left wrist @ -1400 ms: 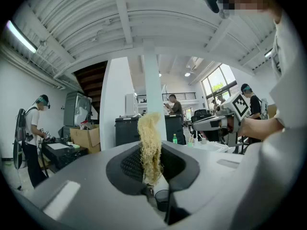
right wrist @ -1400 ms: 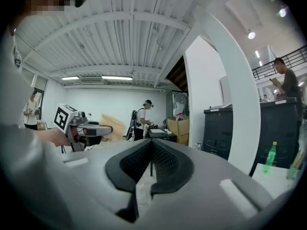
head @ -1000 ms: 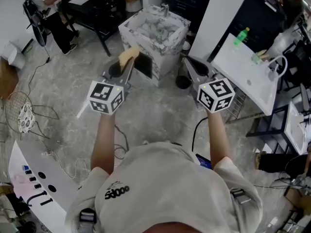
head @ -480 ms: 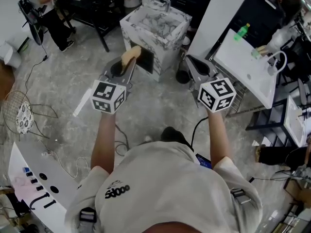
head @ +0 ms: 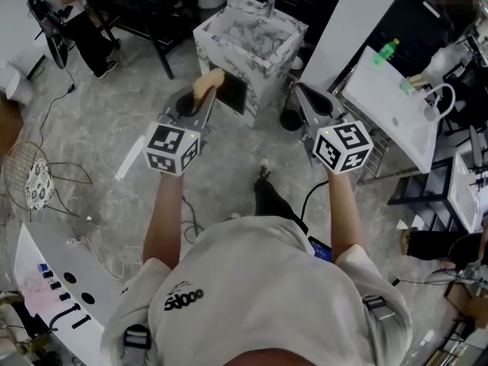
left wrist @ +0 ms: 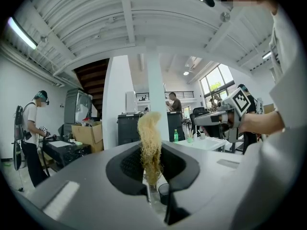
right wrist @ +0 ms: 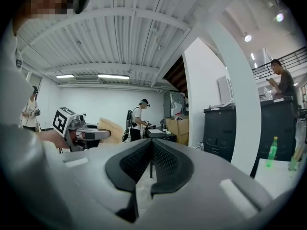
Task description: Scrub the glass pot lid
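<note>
The scrub pad (left wrist: pixel 149 133) is coarse, wiry yellow fibre; the left tongs (left wrist: pixel 152 169) holding it are matt grey plastic. At twelve o'clock the sink (head: pixel 217 48) looks like glossy veined marble.

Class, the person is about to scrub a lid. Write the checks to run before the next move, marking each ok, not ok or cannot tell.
1. Scrubber held: ok. The left hand-held gripper is shut on the yellow scrubber.
2. The right hand-held gripper free: ok. Jaws together, nothing between them.
3. Location of the glass pot lid: cannot tell. No view shows it clearly.
4. Grippers at the marble sink: not ok. It stands ahead, apart from both.
</note>
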`<state>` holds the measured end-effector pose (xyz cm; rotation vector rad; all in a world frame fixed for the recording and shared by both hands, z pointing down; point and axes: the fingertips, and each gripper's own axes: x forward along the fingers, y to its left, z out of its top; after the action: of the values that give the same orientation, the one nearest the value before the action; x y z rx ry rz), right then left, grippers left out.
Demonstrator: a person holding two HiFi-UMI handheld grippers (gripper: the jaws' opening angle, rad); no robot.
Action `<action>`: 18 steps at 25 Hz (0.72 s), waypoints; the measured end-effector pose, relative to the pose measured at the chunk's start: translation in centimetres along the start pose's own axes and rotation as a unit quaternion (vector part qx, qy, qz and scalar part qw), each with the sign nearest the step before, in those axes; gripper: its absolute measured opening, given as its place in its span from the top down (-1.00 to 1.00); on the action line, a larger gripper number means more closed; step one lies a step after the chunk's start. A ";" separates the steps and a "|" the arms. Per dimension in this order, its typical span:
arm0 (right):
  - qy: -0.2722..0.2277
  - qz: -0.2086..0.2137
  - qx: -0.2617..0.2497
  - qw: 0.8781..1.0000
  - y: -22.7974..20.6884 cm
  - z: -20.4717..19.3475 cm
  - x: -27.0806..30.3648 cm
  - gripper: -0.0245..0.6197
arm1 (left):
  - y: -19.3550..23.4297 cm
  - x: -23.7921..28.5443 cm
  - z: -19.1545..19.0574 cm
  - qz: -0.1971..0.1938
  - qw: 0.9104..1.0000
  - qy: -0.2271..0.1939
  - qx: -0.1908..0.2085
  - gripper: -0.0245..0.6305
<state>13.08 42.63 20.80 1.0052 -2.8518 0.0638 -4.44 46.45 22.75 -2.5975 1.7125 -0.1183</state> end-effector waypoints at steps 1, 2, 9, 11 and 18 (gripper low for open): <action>0.003 -0.001 -0.001 1.000 -0.4 -0.1 0.5 0.91 | 0.3 0.4 0.0 0.000 1.000 0.000 0.001 0.77; 0.005 -0.002 -0.001 1.000 -0.8 -0.2 0.9 0.92 | 0.6 0.9 0.0 -0.001 1.000 0.000 0.002 0.77; -0.007 -0.004 0.000 1.000 -5.1 -0.2 5.6 0.91 | 4.3 6.0 -0.6 0.006 1.000 0.005 0.008 0.77; -0.005 -0.002 0.004 1.000 -7.0 -0.4 7.7 0.91 | 5.6 8.4 -0.9 0.007 1.000 0.008 0.006 0.77; 0.014 -0.001 0.009 1.000 -15.0 -0.8 14.7 0.91 | 9.6 18.4 -1.1 0.002 1.000 0.020 0.005 0.77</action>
<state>11.19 21.83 23.45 1.0012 -2.8304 0.1026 -6.11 25.78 24.09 -2.6012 1.7239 -0.1790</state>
